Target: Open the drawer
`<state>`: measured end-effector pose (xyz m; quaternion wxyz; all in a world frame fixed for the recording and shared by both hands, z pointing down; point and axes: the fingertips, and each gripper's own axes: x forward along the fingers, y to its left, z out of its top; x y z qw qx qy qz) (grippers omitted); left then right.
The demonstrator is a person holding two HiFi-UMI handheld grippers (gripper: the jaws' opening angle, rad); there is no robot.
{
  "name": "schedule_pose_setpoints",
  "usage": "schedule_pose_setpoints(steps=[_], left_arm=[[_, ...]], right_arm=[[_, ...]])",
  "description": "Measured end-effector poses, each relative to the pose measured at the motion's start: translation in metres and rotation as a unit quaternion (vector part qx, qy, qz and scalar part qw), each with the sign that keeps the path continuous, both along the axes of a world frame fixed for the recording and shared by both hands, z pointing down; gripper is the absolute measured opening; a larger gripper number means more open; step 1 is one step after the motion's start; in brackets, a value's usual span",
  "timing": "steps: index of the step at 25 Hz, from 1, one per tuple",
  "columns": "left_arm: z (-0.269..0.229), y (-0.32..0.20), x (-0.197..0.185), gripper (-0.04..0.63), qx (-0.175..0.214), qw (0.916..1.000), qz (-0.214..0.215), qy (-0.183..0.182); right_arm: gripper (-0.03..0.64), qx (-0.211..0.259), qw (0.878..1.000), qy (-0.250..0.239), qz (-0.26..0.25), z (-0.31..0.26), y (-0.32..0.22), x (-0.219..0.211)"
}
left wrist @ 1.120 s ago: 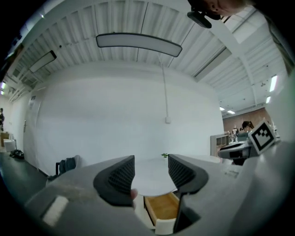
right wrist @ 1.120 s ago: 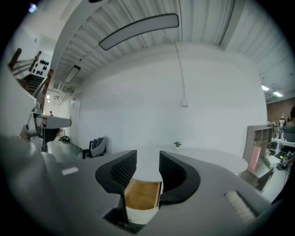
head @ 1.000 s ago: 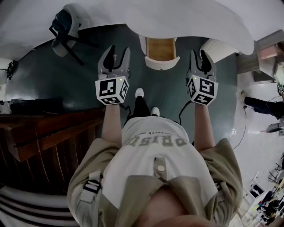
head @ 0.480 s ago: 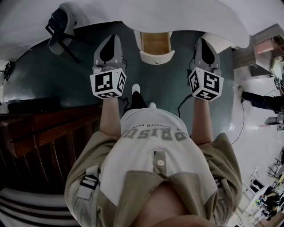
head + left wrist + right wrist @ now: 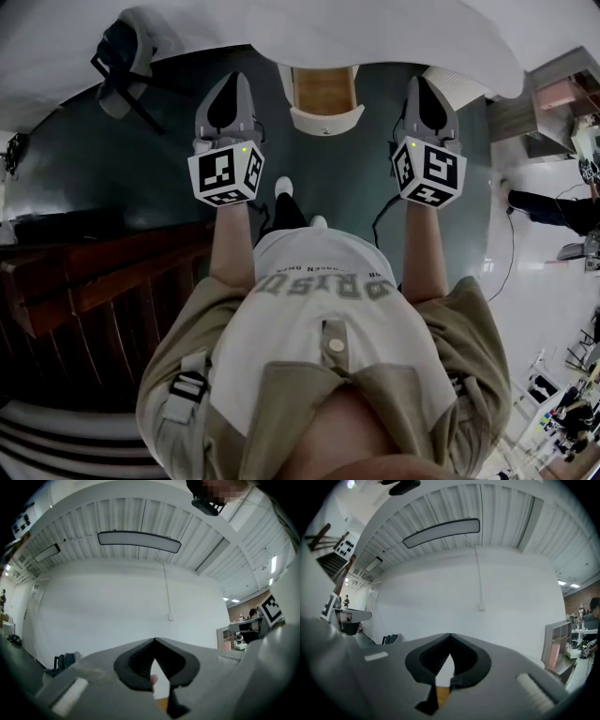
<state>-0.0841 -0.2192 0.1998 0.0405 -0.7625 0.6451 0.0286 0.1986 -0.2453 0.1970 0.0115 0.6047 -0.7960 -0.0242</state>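
In the head view a white-fronted drawer (image 5: 323,117) with a tan wooden inside juts out from under a white top, straight ahead of the person. My left gripper (image 5: 228,84) hangs over the dark floor just left of it, shut and empty. To the drawer's right, my right gripper (image 5: 427,86) is held the same way, also shut on nothing. Both point level at a bare white wall. In the left gripper view the left gripper (image 5: 153,640) has its jaw tips touching, and in the right gripper view the right gripper (image 5: 450,634) does too. A tan sliver of the drawer (image 5: 442,696) shows below them.
A chair with a dark bag (image 5: 127,56) stands at the far left. Dark wooden stairs (image 5: 94,281) fill the left side. A shelf unit (image 5: 553,103) and another person's legs (image 5: 548,214) are at the right. Cables (image 5: 382,214) trail on the floor by the feet.
Both grippers went from open jaws to shut and rose a little, moving up the head view towards the drawer's sides. Nothing was taken hold of.
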Motion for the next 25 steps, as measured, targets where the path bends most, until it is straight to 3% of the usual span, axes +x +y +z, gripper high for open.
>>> schedule_pose_setpoints(steps=[6,25], left_arm=[[0.005,-0.004,0.002,0.008,-0.006,1.0,0.002,0.0],[0.009,0.002,0.002,0.008,-0.013,0.9998,0.006,-0.012]], right_arm=[[0.002,0.014,1.0,0.022,-0.001,-0.002,-0.002,-0.005],[0.002,0.027,0.999,0.025,-0.019,-0.008,0.009,-0.004]])
